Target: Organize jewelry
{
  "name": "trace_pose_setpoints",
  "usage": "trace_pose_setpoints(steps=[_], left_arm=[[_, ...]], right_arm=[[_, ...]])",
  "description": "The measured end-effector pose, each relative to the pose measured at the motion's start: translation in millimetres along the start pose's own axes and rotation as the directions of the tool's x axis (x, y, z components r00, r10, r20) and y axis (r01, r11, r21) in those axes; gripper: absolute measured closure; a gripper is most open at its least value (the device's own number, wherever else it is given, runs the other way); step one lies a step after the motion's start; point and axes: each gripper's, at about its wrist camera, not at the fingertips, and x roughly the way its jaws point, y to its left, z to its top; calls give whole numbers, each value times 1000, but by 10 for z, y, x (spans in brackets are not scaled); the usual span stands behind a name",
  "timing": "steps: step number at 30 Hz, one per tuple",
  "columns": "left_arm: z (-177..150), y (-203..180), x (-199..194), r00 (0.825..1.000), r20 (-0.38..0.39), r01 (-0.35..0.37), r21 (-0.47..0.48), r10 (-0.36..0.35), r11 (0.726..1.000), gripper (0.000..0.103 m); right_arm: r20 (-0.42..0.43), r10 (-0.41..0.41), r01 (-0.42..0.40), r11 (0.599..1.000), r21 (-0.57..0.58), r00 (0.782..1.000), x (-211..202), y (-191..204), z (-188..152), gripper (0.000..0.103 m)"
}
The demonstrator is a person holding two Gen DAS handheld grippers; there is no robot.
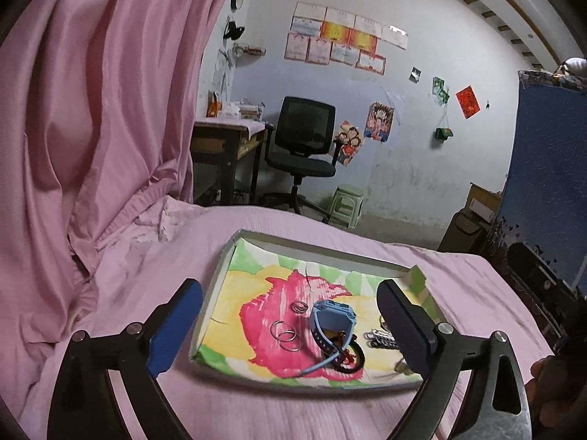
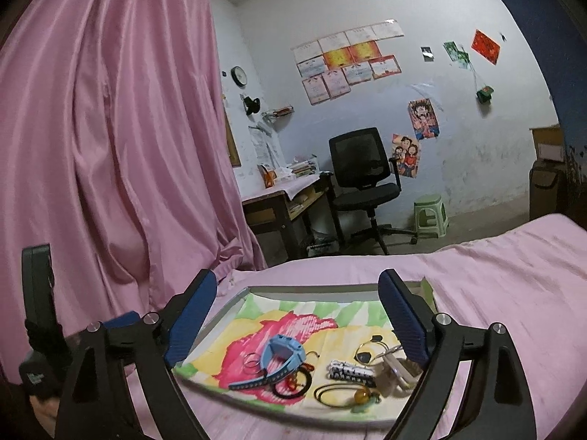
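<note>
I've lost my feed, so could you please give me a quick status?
Left gripper and right gripper open, empty. Blue watch, rings lie in tray. Nothing in the way.

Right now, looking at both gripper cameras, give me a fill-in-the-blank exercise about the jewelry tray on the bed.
1. The shallow tray with the painted paper lining rests on a ____ bedsheet.
2. The chunky plastic watch in the tray is coloured ____.
3. Both the left gripper and the right gripper have their jaws ____, holding nothing.
4. The thin silver rings lie on the ____ painted patch of the lining.

Missing words: pink; blue; open; red
</note>
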Motion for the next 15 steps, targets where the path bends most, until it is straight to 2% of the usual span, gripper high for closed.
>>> trace_pose_setpoints(steps=[15], left_arm=[[-175,111,-915,998,59,-6,27,5,1000,4]], right_arm=[[14,-10,10,999,-42,1000,-807,267,-166,11]])
